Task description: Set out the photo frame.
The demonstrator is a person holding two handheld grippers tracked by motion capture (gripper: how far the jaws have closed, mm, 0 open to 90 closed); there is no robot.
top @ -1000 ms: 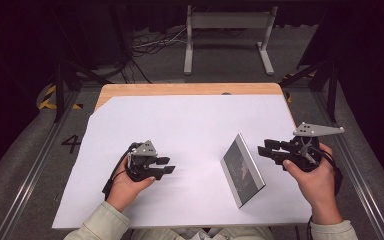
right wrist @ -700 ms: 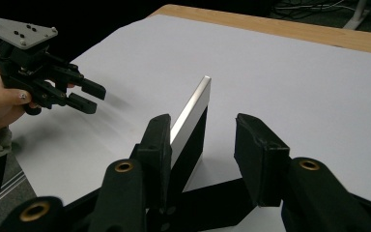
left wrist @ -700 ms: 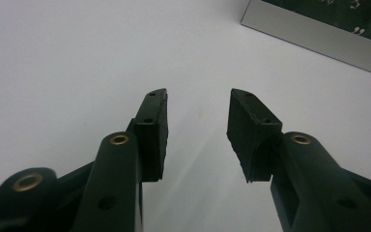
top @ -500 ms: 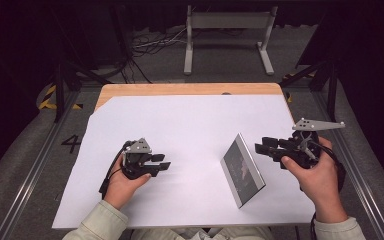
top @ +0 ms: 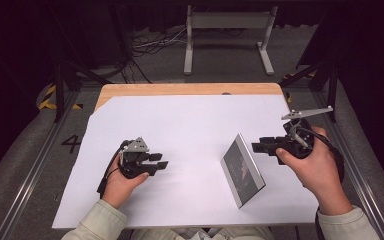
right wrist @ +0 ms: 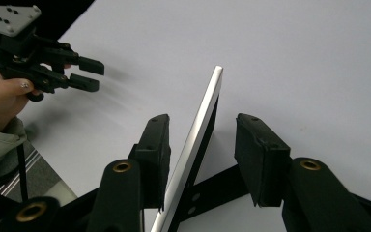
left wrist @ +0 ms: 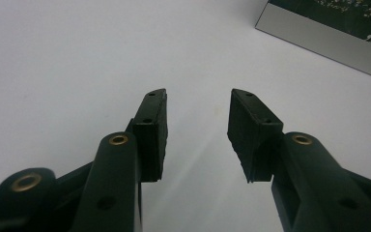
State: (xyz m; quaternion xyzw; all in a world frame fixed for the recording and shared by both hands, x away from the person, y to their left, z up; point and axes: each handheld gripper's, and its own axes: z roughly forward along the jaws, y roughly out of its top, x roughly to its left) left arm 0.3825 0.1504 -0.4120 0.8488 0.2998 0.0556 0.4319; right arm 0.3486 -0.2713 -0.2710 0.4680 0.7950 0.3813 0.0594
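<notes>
Thin, flat picture frame (top: 242, 170) with a silver metal edge and dark glossy face stands tilted on its prop on the matte white sheet covering your wooden table (top: 180, 89). Your right tool (right wrist: 200, 145) straddles its edge, jaws spread, not pinching. Your left tool (left wrist: 195, 123), well apart, is spread and empty.

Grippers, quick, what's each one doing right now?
Left gripper: open, nothing between its jaws.
Right gripper: open, the standing photo frame between its jaws, pads not pressing.
</notes>
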